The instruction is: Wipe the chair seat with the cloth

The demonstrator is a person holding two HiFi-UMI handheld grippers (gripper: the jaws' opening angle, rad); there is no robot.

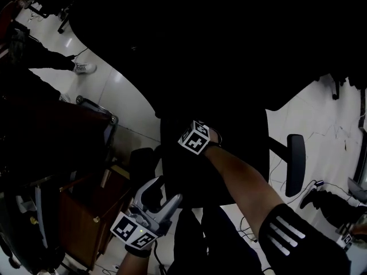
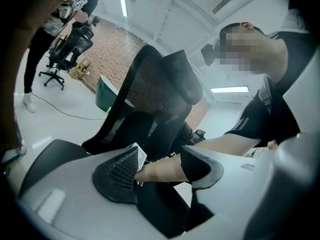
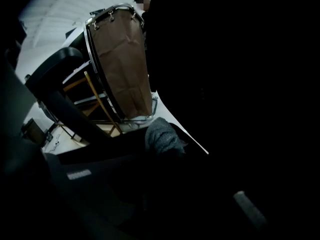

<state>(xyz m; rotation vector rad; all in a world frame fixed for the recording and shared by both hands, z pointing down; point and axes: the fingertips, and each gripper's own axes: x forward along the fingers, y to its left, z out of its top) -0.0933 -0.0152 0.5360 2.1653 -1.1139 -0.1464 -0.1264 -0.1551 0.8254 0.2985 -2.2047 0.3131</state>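
Most of the chair seat (image 1: 241,133) is black shadow; cloth (image 3: 162,136) barely visible.

No words or numbers can be read anywhere; the left cube (image 1: 135,232) and right cube (image 1: 194,137) carry only square black-and-white markers.
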